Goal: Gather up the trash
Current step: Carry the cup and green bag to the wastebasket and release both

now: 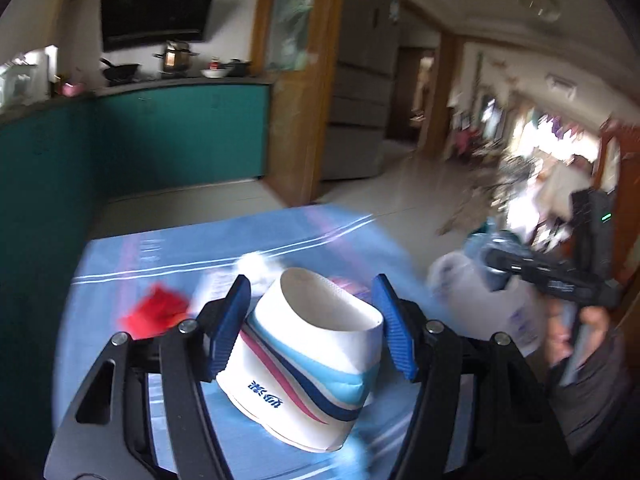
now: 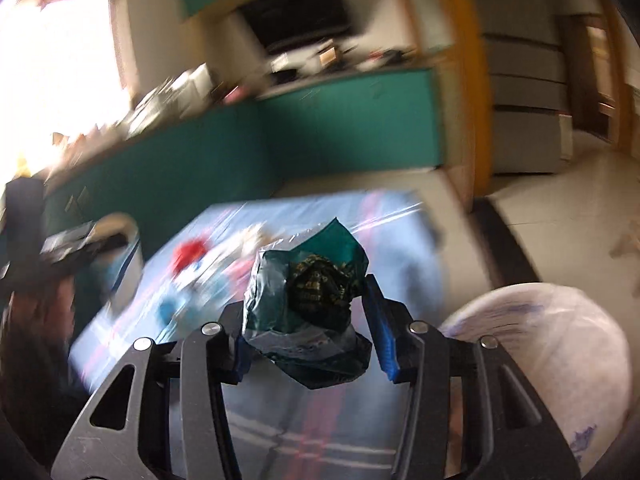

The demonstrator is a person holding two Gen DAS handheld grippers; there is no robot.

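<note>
My left gripper (image 1: 311, 322) is shut on a white paper cup (image 1: 312, 364) with blue and pink stripes, held above the blue tablecloth (image 1: 160, 256). My right gripper (image 2: 306, 320) is shut on a crumpled dark green wrapper (image 2: 308, 300), held above the same table (image 2: 404, 240). In the left wrist view the right gripper (image 1: 560, 280) shows at the right, beside a white plastic bag (image 1: 480, 288). That white bag also shows in the right wrist view (image 2: 560, 340) at the lower right. A red scrap (image 1: 154, 312) and white bits (image 1: 256, 264) lie on the cloth.
Teal kitchen cabinets (image 1: 160, 132) with pots stand beyond the table. A wooden door frame (image 1: 312, 80) and a grey fridge (image 1: 360, 80) are behind. Tiled floor (image 1: 400, 192) extends to the right. More blurred litter (image 2: 192, 256) lies on the table.
</note>
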